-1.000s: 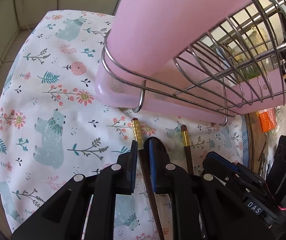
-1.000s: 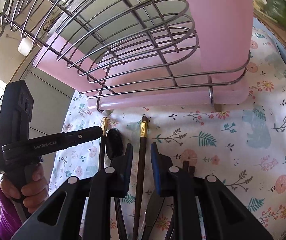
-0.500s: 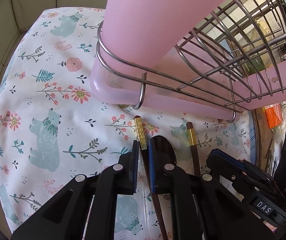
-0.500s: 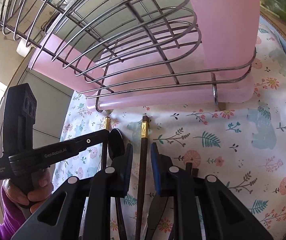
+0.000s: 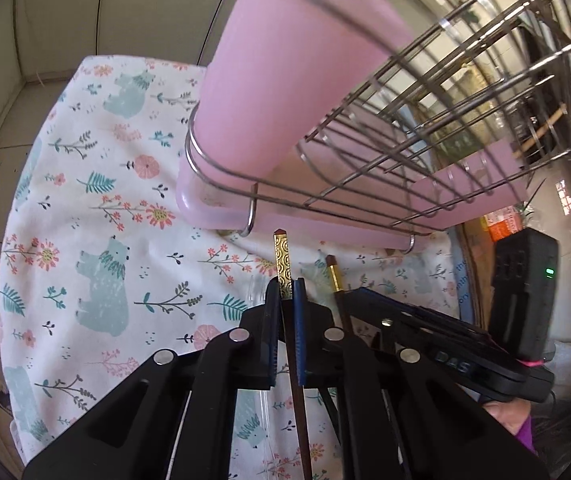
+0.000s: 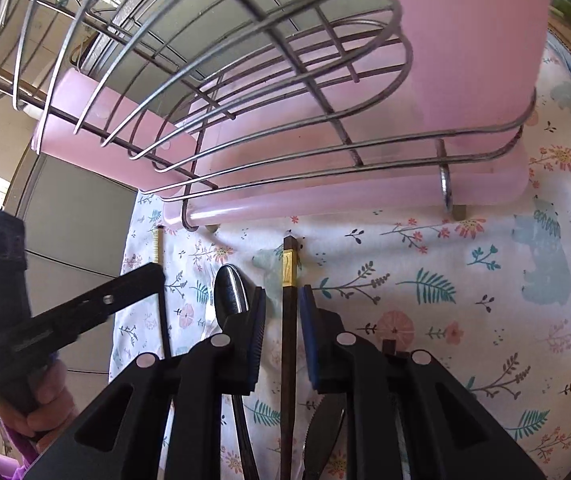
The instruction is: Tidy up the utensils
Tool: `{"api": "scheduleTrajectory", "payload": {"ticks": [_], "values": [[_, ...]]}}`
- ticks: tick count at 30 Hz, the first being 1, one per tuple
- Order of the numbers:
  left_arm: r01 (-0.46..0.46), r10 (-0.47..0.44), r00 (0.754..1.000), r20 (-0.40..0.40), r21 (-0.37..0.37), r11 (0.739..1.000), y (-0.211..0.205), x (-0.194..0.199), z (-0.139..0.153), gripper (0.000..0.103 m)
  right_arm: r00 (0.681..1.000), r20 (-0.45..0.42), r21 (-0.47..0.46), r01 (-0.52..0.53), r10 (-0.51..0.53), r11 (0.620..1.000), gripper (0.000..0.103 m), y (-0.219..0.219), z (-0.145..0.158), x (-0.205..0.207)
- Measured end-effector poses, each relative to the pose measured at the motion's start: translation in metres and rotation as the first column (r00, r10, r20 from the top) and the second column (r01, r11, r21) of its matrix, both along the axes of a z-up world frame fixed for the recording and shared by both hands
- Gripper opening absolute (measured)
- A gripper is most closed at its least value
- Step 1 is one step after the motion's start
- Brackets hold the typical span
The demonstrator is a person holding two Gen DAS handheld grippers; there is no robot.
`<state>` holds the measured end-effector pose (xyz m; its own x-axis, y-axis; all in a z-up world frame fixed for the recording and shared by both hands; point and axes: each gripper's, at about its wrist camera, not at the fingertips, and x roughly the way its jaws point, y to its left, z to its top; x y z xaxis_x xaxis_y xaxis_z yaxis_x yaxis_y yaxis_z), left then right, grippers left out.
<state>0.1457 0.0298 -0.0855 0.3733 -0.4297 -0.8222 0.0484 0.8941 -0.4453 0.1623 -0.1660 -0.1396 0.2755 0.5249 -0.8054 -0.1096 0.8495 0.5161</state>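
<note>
My left gripper [image 5: 285, 292] is shut on a dark chopstick with a gold patterned end [image 5: 282, 256] and holds it raised above the cloth, pointing at the rack. A second chopstick [image 6: 288, 280] lies on the cloth between the open jaws of my right gripper [image 6: 283, 308]. A dark spoon [image 6: 230, 290] lies just left of it, and a serrated knife [image 6: 321, 420] shows under the right finger. The left gripper [image 6: 141, 280] and its chopstick [image 6: 159, 248] also show in the right wrist view.
A wire dish rack [image 5: 365, 184] on a pink drip tray [image 6: 365, 200] with a tall pink utensil cup [image 5: 285, 80] stands just beyond the chopsticks. A floral bear-print cloth [image 5: 97, 280] covers the table. Tiled wall lies to the left.
My left gripper has closed on the gold-ended chopstick and lifted it off the cloth. The right gripper has edged forward over the second chopstick, still open.
</note>
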Motion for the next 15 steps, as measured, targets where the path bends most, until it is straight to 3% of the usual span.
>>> {"api": "scheduleTrajectory", "payload": {"ticks": [3,6,10,15], "values": [[0.002,-0.002,1.000,0.028,-0.004,1.000,0.002,-0.005,0.009,0.006,1.000,0.002,-0.045,-0.009,0.009,0.999,0.016,0.007,-0.004,0.006],[0.002,-0.001,0.999,0.051,-0.003,1.000,0.004,-0.009,0.017,0.006,1.000,0.014,-0.089,-0.014,0.016,0.996,0.008,0.012,-0.008,0.008],[-0.004,0.005,0.997,0.077,-0.008,1.000,0.011,-0.015,0.026,0.006,0.999,0.043,-0.085,-0.010,0.014,0.996,0.007,0.010,-0.001,0.002],[-0.023,0.026,0.991,0.135,-0.023,0.999,0.020,-0.027,0.044,0.005,0.988,0.153,-0.026,0.002,0.002,1.000,0.007,-0.002,0.029,-0.026]]}}
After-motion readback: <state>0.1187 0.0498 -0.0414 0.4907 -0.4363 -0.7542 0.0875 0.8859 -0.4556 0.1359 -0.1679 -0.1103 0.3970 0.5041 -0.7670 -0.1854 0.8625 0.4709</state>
